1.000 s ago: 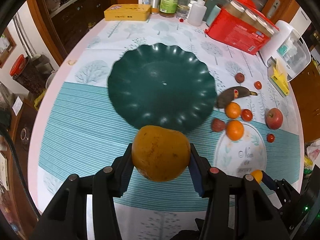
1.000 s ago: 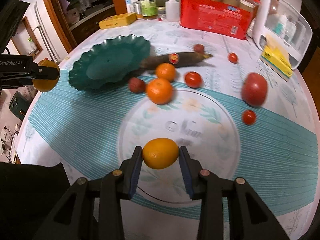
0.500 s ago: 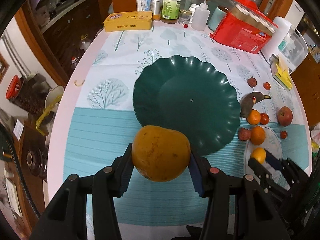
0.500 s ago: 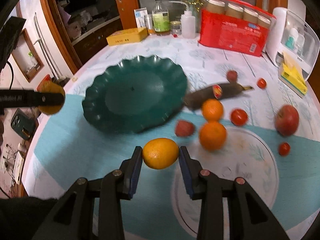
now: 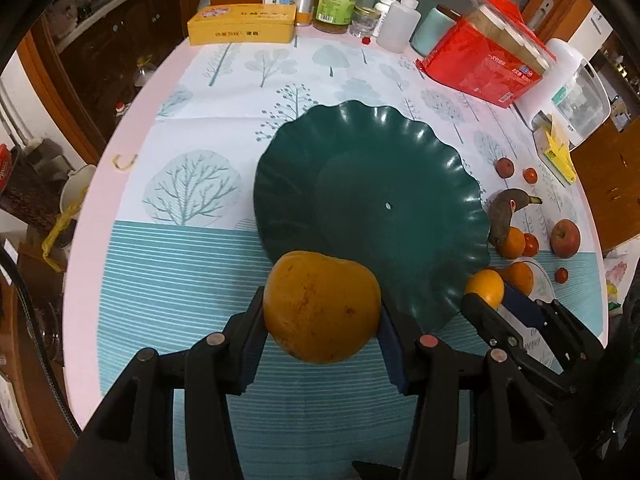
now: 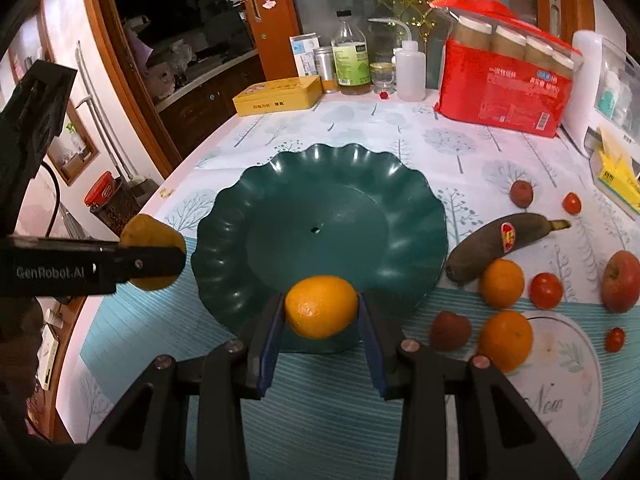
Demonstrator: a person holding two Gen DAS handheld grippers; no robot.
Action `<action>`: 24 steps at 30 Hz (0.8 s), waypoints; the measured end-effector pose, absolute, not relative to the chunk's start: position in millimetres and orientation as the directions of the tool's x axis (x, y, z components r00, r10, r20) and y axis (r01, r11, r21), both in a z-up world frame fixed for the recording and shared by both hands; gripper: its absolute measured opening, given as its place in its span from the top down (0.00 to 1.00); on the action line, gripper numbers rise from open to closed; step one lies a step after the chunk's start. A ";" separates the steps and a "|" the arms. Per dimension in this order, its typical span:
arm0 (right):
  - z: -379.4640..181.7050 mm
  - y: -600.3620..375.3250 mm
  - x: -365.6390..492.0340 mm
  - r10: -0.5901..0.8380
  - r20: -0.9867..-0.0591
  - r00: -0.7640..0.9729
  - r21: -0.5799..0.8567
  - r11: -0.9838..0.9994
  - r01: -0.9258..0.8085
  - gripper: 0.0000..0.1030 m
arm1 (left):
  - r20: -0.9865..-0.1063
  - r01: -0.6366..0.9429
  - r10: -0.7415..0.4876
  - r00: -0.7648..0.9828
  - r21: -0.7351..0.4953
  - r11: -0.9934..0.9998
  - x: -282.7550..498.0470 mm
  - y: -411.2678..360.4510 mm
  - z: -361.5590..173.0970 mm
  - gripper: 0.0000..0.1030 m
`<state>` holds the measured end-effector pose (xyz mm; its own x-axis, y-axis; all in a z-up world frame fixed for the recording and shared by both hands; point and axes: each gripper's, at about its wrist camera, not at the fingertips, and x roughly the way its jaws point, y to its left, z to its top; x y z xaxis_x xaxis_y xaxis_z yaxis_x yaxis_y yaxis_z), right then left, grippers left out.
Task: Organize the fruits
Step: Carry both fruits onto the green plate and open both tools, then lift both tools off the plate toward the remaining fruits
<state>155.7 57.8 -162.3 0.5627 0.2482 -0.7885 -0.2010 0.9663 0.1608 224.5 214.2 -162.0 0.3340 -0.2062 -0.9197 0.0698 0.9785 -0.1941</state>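
My left gripper (image 5: 322,322) is shut on a large dull-orange citrus fruit (image 5: 322,306), held over the near left rim of the empty dark green scalloped plate (image 5: 360,184). My right gripper (image 6: 321,320) is shut on a smaller bright orange (image 6: 321,306), held over the plate's (image 6: 320,216) near rim. The left gripper and its fruit (image 6: 152,258) show at the left of the right wrist view. The right gripper with the orange (image 5: 485,288) shows at the plate's right edge in the left wrist view.
Right of the plate lie a dark overripe banana (image 6: 504,242), two oranges (image 6: 502,283), a red apple (image 6: 622,280), tomatoes (image 6: 546,290) and small dark red fruits (image 6: 450,330). A yellow tin (image 6: 278,96), bottles (image 6: 352,60) and a red package (image 6: 504,88) stand at the back.
Both grippers have moved toward the plate with their fruit. The right gripper's orange now hangs over the plate's near rim; the left fruit is at its left rim.
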 end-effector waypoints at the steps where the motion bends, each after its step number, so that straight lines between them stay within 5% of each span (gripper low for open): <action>1: -164.6 58.2 157.3 0.247 -0.791 0.559 0.164 0.967 -0.196 0.64 | -0.920 0.070 -0.212 0.330 -0.200 0.977 226.6 213.4 -165.1 0.52; 10: -176.0 53.3 164.6 0.240 -0.807 0.540 0.185 0.970 -0.155 0.63 | -0.924 0.082 -0.213 0.318 -0.197 0.977 233.7 204.9 -177.5 0.52; 13: -177.2 52.5 167.0 0.241 -0.811 0.533 0.187 0.970 -0.154 0.62 | -0.918 0.086 -0.222 0.329 -0.205 0.975 234.6 205.4 -175.6 0.48; 17: -175.9 51.1 167.7 0.253 -0.802 0.541 0.197 0.967 -0.160 0.50 | -0.899 0.107 -0.210 0.384 -0.182 0.977 231.0 202.6 -165.8 0.28; 24: -172.0 47.5 163.6 0.258 -0.792 0.554 0.213 0.966 -0.146 0.46 | -0.897 0.111 -0.214 0.388 -0.185 0.976 226.9 201.9 -160.1 0.28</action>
<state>163.6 47.5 -172.0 0.5537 0.2580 -0.7917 -0.1456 0.9662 0.2129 226.9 201.9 -160.1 0.3880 -0.2138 -0.8965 0.1105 0.9765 -0.1851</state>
